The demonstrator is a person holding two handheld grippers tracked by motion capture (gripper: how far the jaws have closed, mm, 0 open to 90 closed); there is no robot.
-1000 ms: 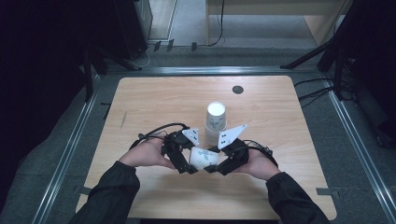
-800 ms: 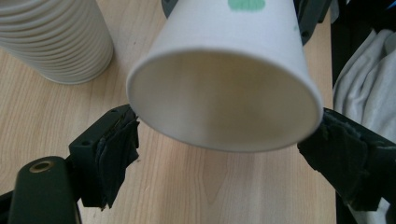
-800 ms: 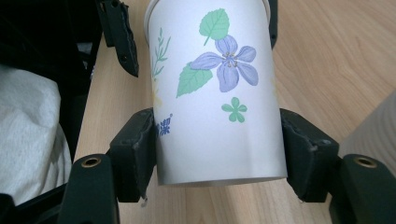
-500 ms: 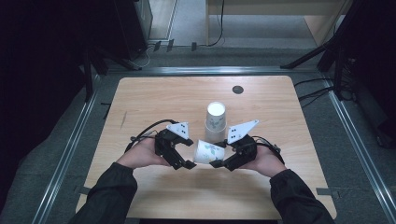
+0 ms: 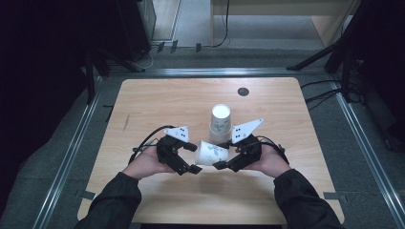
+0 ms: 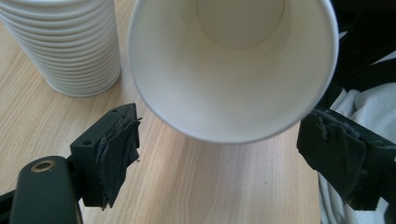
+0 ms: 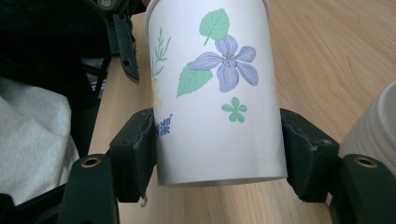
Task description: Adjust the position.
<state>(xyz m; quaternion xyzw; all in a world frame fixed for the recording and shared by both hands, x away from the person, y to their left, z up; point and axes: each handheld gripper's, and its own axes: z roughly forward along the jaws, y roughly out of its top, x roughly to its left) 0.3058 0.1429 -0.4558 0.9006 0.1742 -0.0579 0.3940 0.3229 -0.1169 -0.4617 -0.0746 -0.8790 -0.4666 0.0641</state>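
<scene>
I have the paper cup (image 5: 211, 153) lying on its side between my two grippers, just above the near middle of the tabletop (image 5: 157, 102). My right gripper (image 5: 228, 164) has it by the base end: in the right gripper view the jaws press against both sides of the cup (image 7: 215, 93) low down, one pad on each flank, so the jaws are closed on it. The printed side faces that camera, with a purple flower, green leaves and a small blue mark. The cup's closed bottom points toward my right hand (image 5: 267, 160) and its open mouth toward my left.

My left gripper (image 5: 192, 157) sits at the mouth end with its jaws spread wide. In the left gripper view I look straight into the white inside of the cup (image 6: 233, 70), and the two padded jaws stand out to either side of the rim, both apart from it. The fabric on the left pad (image 6: 117, 154) looks frayed at its edge.

The stack of cups (image 5: 220, 124) stands upright on the tabletop just behind the held cup, a little toward my right gripper. In the left gripper view its ribbed rims (image 6: 70, 46) show at upper left, close beside the held cup; I cannot tell whether the two touch. In the right gripper view the edge of the stack (image 7: 373, 130) shows at the right.

A small dark round mark (image 5: 243, 91) lies on the far part of the tabletop, well apart from everything.
</scene>
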